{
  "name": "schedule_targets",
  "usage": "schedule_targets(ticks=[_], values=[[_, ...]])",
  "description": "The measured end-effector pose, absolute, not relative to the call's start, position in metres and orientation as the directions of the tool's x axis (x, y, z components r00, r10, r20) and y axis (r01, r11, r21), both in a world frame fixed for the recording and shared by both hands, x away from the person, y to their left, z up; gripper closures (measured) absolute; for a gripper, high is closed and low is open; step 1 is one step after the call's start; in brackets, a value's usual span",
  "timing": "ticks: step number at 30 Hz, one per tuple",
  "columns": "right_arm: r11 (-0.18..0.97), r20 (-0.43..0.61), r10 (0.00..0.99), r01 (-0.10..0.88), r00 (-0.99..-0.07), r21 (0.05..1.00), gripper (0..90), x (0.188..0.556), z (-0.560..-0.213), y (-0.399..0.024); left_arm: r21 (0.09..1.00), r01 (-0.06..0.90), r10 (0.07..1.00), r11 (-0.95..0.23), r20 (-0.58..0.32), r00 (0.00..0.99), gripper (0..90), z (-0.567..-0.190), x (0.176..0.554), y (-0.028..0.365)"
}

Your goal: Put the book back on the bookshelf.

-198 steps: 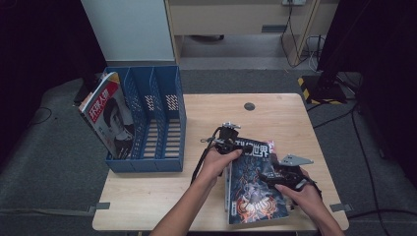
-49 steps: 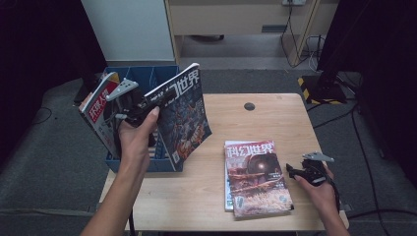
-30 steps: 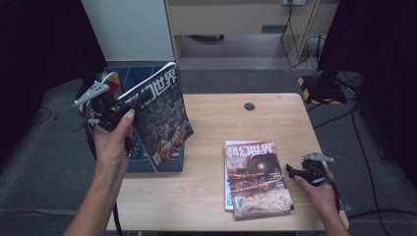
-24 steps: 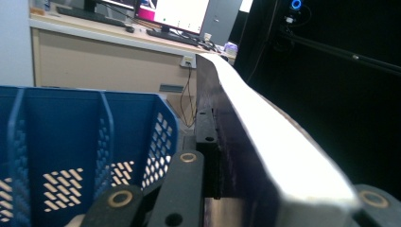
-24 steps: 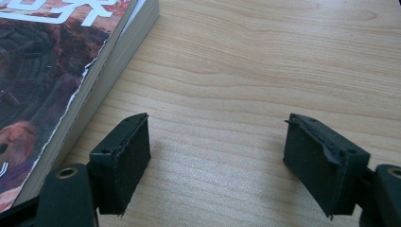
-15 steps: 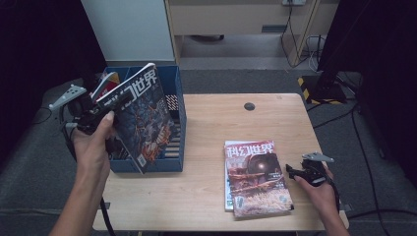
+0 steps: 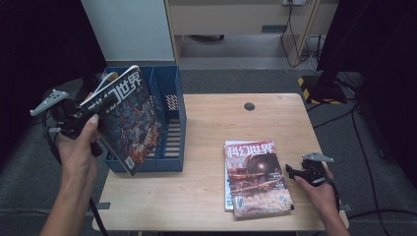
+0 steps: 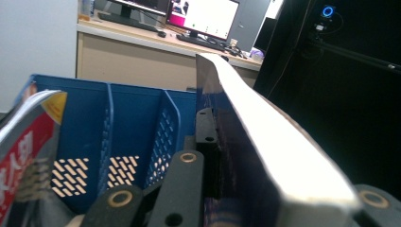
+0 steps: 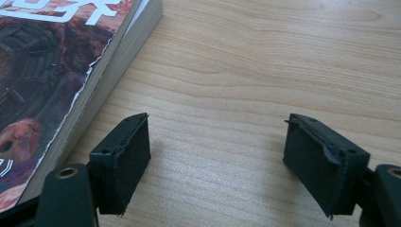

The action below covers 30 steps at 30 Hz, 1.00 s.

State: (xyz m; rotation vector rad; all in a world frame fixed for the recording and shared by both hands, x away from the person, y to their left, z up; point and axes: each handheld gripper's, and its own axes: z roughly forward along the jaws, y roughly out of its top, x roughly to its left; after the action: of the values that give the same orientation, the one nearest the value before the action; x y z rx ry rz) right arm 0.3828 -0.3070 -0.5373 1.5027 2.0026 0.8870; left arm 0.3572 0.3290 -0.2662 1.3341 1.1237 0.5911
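Your left gripper [image 7: 81, 118] has its jaws clamped on a magazine [image 7: 129, 120] near the spine end, and the magazine stands on edge, tilted, its long axis running down and away from the gripper toward the blue file rack [image 7: 172, 118]. The rack's open slots lie just ahead of and below the held edge, with another magazine [image 8: 26, 151] already standing in the slot to the gripper's left. Your right gripper [image 9: 215, 161] rests wide apart and empty on the wooden table [image 9: 265, 71], the magazine stack [image 9: 56, 71] just beside its left jaw.
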Motion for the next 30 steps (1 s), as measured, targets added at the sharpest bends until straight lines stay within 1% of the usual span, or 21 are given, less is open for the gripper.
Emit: schedule_targets(ticks=[8, 16, 30], values=[[0.186, 0.006, 0.959, 0.646, -0.283, 0.74, 23.5, 0.383, -0.537, -0.307, 0.946, 0.25, 0.878, 0.205, -0.291, 0.38, 81.9, -0.267, 0.356, 0.337], [0.188, 0.005, 0.958, 0.644, -0.286, 0.741, 23.5, 0.383, -0.538, -0.306, 0.948, 0.241, 0.892, 0.206, -0.283, 0.353, 81.9, -0.266, 0.364, 0.344], [0.191, 0.007, 0.957, 0.645, -0.291, 0.74, 23.5, 0.382, -0.537, -0.306, 0.948, 0.243, 0.915, 0.204, -0.273, 0.297, 81.9, -0.276, 0.399, 0.352]])
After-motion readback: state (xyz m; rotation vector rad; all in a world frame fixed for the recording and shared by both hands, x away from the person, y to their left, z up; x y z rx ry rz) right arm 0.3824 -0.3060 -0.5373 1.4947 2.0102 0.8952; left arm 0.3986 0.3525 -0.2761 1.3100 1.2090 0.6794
